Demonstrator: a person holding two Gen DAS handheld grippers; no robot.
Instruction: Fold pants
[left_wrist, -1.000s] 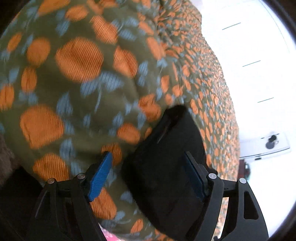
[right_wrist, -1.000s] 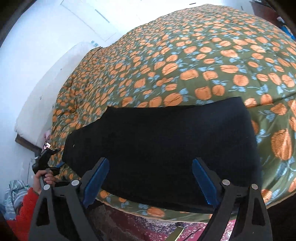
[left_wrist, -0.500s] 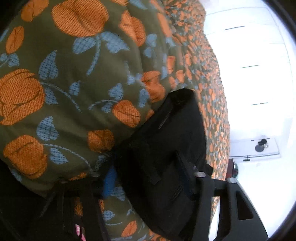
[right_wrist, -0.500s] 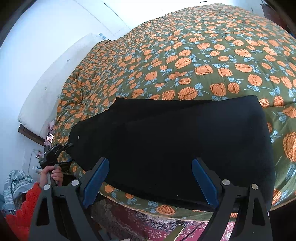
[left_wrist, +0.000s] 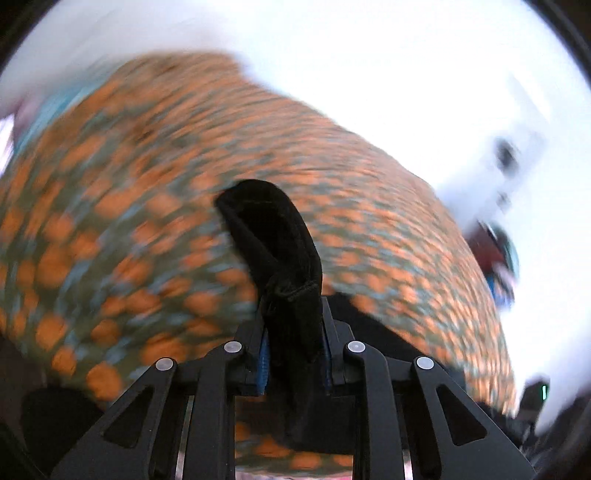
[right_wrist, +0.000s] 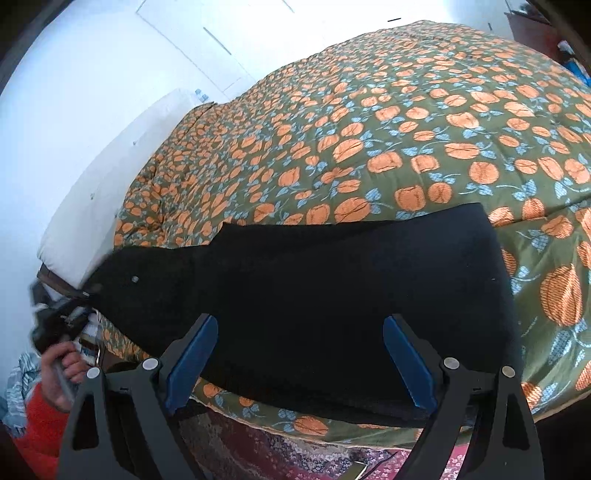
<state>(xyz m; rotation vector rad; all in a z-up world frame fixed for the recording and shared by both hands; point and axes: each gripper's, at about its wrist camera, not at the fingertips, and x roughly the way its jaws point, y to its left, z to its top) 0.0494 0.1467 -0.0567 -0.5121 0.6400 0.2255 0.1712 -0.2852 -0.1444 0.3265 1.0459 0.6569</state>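
Black pants (right_wrist: 332, 288) lie spread flat along the near edge of a bed covered by an olive quilt (right_wrist: 406, 122) printed with orange fruit and blue leaves. In the right wrist view the garment runs from about 9 o'clock to 3 o'clock across the lower half of the frame. The right gripper (right_wrist: 299, 354) hovers just above the cloth, its blue-padded jaws wide apart and touching nothing. At 9 o'clock in that view the left gripper (right_wrist: 61, 317), held by a hand (right_wrist: 61, 373) in a red sleeve, pinches one end of the pants. The left wrist view, heavily motion-blurred, shows the left gripper (left_wrist: 295, 354) with jaws narrow, clamped on a raised fold of black fabric (left_wrist: 277, 251) that stands up toward 12 o'clock above the quilt (left_wrist: 129, 221). A patterned rug (right_wrist: 258, 458) shows at 6 o'clock below the bed edge.
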